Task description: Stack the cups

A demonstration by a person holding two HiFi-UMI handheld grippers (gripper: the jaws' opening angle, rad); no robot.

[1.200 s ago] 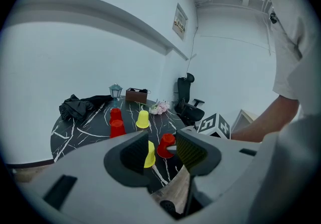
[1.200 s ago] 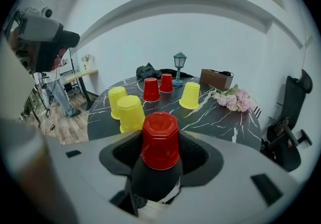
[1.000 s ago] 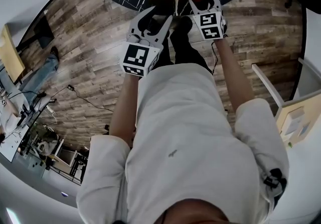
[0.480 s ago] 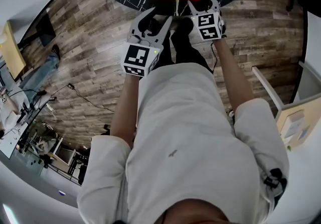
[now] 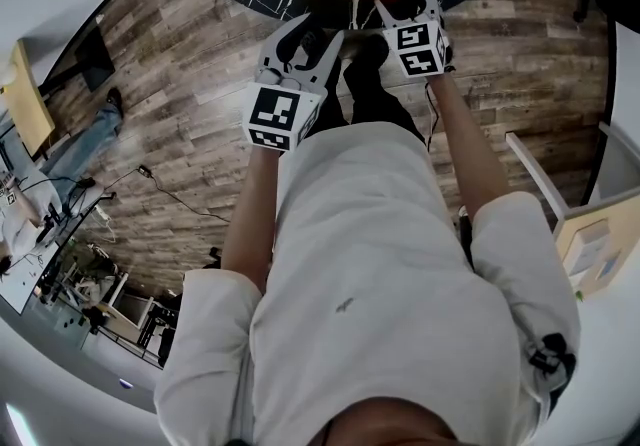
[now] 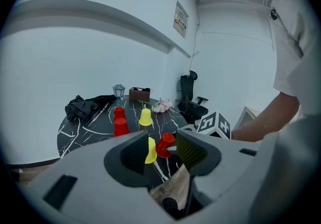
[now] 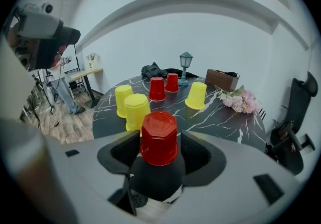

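The small red plastic cup (image 7: 159, 136) stands mouth-down near the close edge of the round black marble-patterned table (image 7: 220, 117). Its long axis is upright, and it sits directly between the two jaws of the right gripper (image 7: 160, 150). Those jaws have just been opening and now stand wide, with a sliver of gap on each side, so the pads flank the cup without pressing it. The nearest yellow plastic cup (image 7: 137, 110), also inverted, is just beyond the red one and slightly to its left, with a second yellow cup (image 7: 123, 100) farther left again. From above, the three form a short row along the table's near rim, the red cup at the right end. The left gripper (image 6: 156, 151) hangs short of the table edge, its jaws moderately apart with nothing between them, and it sees the cups only through that gap. The right hand is plainly the closer one, and any stacking would likely mean lifting one cup straight up and carrying it sideways along that row.
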